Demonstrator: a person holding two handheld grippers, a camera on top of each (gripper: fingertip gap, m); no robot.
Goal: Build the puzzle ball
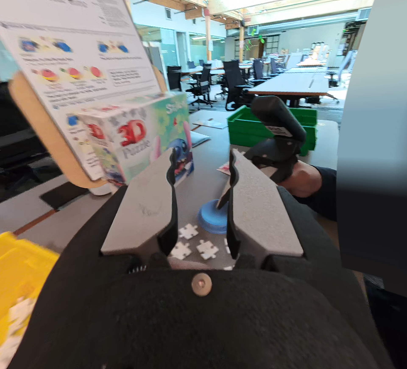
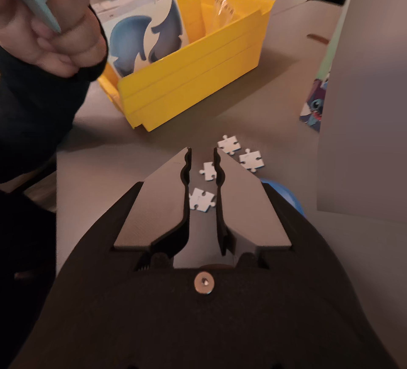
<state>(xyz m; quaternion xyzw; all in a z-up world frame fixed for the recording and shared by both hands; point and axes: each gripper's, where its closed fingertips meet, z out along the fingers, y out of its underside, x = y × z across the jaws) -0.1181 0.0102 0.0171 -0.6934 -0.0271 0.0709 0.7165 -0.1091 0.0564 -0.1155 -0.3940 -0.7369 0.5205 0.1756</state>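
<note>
Several white puzzle pieces (image 1: 187, 231) lie face down on the grey table (image 1: 204, 182), below my left gripper (image 1: 201, 155), which is open and empty above them. A blue round stand (image 1: 212, 218) sits beside them. My right gripper (image 2: 202, 149) is open a little and empty, low over the pieces (image 2: 201, 200). In the left wrist view its dark finger (image 1: 222, 199) reaches down to the blue stand. The stand shows at the right in the right wrist view (image 2: 285, 195). The puzzle box (image 1: 141, 136) stands behind, left.
An instruction sheet on a board (image 1: 77, 50) leans over the box. A yellow bin (image 2: 193, 76) with a blue-and-white printed sheet (image 2: 145, 34) stands beyond the pieces. A green bin (image 1: 273, 131) is at the back right. A person's hand (image 2: 55, 34) is at upper left. About 15 cm separates my left fingertips from my right.
</note>
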